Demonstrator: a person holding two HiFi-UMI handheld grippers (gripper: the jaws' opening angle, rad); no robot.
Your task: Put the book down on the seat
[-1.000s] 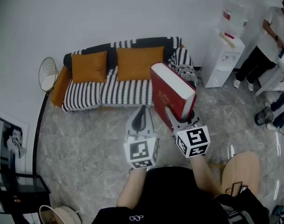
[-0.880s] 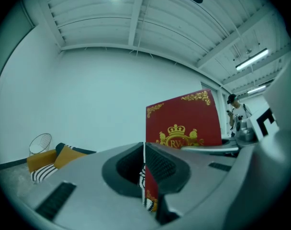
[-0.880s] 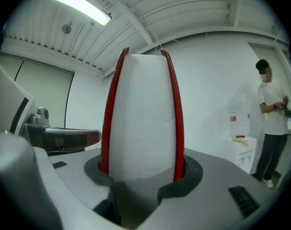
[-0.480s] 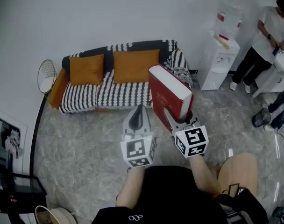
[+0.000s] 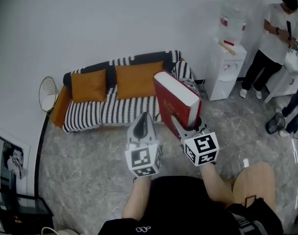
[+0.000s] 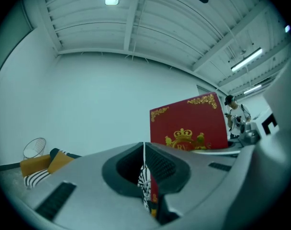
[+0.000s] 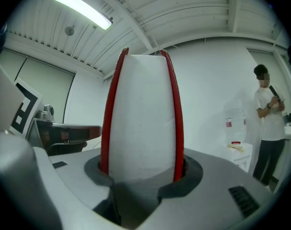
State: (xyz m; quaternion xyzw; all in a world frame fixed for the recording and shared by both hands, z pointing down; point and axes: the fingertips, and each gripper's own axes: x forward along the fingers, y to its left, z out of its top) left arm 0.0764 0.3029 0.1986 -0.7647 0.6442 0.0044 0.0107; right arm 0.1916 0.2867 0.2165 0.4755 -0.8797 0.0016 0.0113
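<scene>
A thick red book with white page edges and gold ornament on its cover stands upright in my right gripper, whose jaws are shut on its lower end. It hangs in the air in front of the striped sofa, above the floor. My left gripper is beside the book on the left, jaws pressed together with nothing between them. The sofa seat carries two orange cushions against its back.
A water dispenser stands right of the sofa, and a person stands further right. A round wire side table is at the sofa's left end. A wooden stool is close at my right. The floor is grey marble.
The view has shifted a little, so the sofa sits slightly higher and nearer the middle. Both grippers and the book keep the same pose relative to each other.
</scene>
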